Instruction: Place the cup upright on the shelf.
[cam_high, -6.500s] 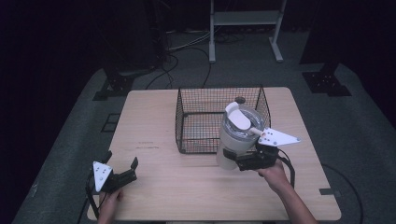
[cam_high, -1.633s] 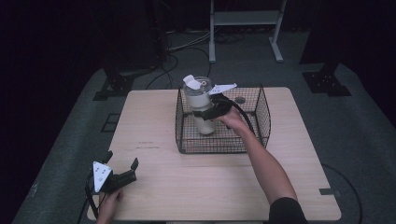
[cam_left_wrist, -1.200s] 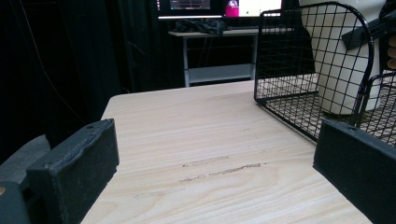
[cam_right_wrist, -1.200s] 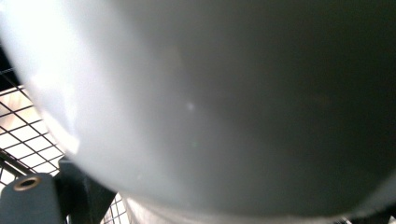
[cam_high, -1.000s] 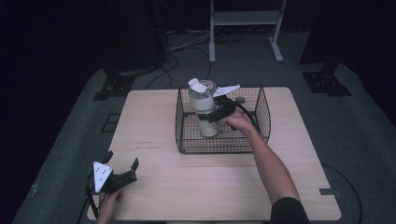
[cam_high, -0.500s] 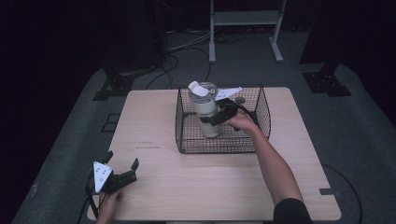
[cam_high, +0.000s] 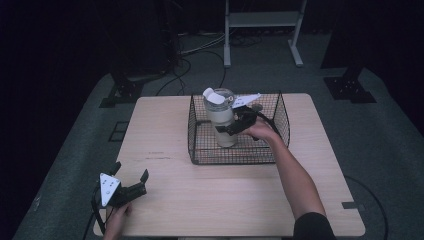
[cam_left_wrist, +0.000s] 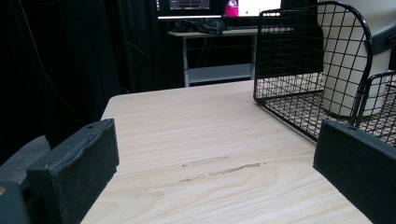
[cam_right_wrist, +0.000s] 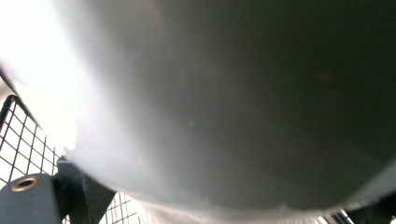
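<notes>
A cream, smooth-sided cylindrical tumbler (cam_high: 223, 122) with a clear lid and a white flip spout stands upright inside a black wire basket (cam_high: 202, 145), toward its left half, its base on the mesh floor. The right hand-held gripper (cam_high: 234, 127) is closed around the tumbler's middle, one black jaw on each side of the body; in the right gripper view the pale curved wall presses right up against the lens, with basket mesh showing at the lower left corner. The basket is rectangular with rounded wire rims and a fine grid, and sits on a light wooden surface (cam_high: 210, 200) with visible grain and a few dark scuffs. The left hand-held gripper (cam_high: 131, 181) rests near the surface's front left corner, well apart from the basket, its foam-padded block jaws spread wide with nothing between them.
</notes>
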